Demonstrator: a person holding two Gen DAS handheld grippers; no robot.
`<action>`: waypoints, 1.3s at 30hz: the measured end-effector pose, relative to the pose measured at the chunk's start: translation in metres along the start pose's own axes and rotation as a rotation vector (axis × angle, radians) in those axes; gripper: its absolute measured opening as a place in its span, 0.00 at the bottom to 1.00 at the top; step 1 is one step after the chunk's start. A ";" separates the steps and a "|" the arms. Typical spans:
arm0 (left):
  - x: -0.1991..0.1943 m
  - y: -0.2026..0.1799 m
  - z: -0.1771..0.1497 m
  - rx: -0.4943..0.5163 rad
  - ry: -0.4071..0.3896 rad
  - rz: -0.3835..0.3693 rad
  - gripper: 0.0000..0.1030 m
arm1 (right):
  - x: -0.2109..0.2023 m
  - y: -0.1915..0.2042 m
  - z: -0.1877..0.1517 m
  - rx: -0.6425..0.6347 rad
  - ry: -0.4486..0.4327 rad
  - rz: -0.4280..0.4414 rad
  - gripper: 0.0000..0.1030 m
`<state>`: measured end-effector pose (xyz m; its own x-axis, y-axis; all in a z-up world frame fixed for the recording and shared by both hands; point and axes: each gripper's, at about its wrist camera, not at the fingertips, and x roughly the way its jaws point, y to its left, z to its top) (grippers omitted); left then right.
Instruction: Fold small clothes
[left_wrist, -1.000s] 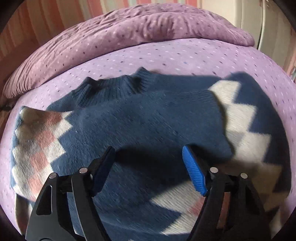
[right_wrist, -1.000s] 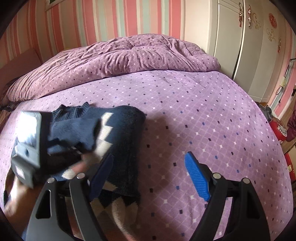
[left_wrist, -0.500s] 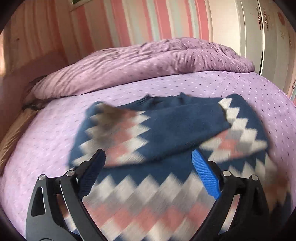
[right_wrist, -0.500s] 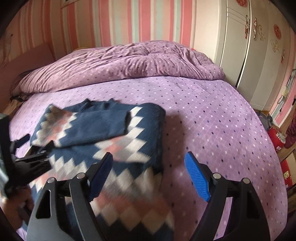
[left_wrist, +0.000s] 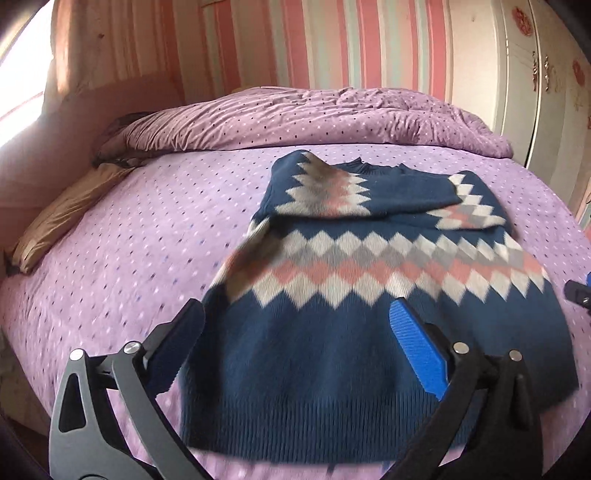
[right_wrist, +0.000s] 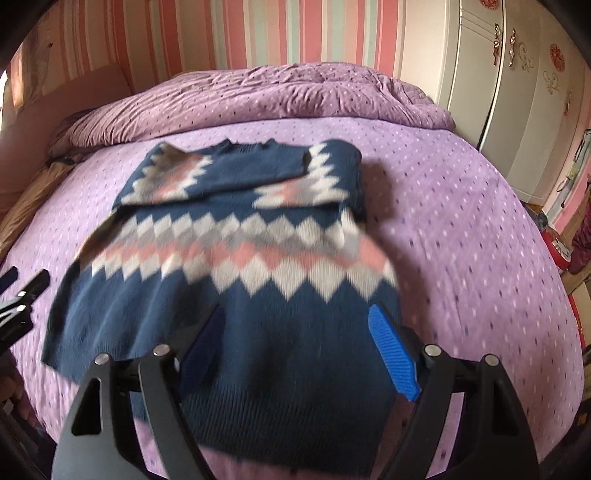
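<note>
A navy sweater (left_wrist: 332, 354) with white, grey and pink diamond bands lies flat on the purple dotted bed; it also shows in the right wrist view (right_wrist: 266, 332). Both sleeves are folded across the chest, one over the other (left_wrist: 369, 192). My left gripper (left_wrist: 295, 343) is open and empty above the sweater's hem, left of its middle. My right gripper (right_wrist: 295, 343) is open and empty above the hem toward its right side. The left gripper's tips (right_wrist: 22, 291) show at the left edge of the right wrist view.
A rumpled purple duvet (left_wrist: 314, 114) lies across the head of the bed. A tan pillow (left_wrist: 62, 214) sits at the left edge. White wardrobe doors (right_wrist: 517, 92) stand to the right, with red items (right_wrist: 561, 251) on the floor beside the bed.
Both grippers have pulled back from the sweater's chest toward its hem. The whole sweater, with both sleeves folded in, has come into view.
</note>
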<state>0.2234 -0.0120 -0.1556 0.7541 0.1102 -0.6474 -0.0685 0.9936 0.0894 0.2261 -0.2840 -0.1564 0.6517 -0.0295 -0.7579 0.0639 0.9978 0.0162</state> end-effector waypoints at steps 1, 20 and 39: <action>-0.006 0.002 -0.006 0.006 -0.001 0.000 0.97 | -0.002 0.000 -0.007 0.004 0.007 -0.001 0.78; -0.013 0.068 -0.107 -0.023 0.022 0.073 0.97 | 0.007 -0.049 -0.104 0.144 0.083 0.008 0.78; 0.019 0.085 -0.107 -0.052 0.049 0.080 0.97 | 0.052 -0.045 -0.106 0.176 0.152 0.080 0.07</action>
<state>0.1616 0.0773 -0.2413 0.7121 0.1890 -0.6761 -0.1618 0.9813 0.1040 0.1765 -0.3237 -0.2658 0.5393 0.0723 -0.8390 0.1562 0.9704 0.1840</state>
